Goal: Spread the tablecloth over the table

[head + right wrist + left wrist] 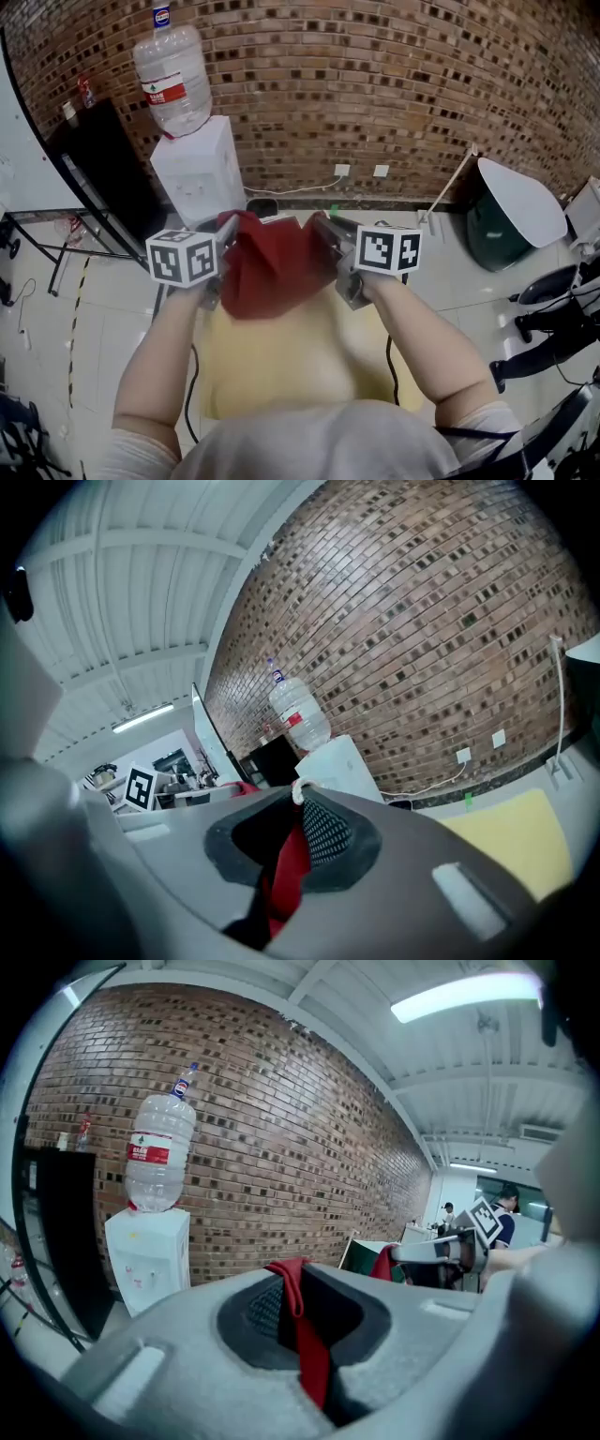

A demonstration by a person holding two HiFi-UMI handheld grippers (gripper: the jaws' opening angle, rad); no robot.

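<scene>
A red-brown brick wall [394, 84] is recorded across the far side. A white water dispenser [199, 173] is stood against it, with an inverted clear bottle [173, 80] seated on top. A black cabinet [98, 164] is set just beside the dispenser. Two white sockets [342, 171] are fitted low on the wall. The floor [103, 309] is laid in pale tiles. A dark green bin [489, 239] with a white lid is placed near the wall. The white ceiling [375, 1026] is lit by a strip light [464, 996].

Red tablecloth [269, 267], bunched and sagging in mid-air, above the far end of the yellow table [281, 361]
</scene>
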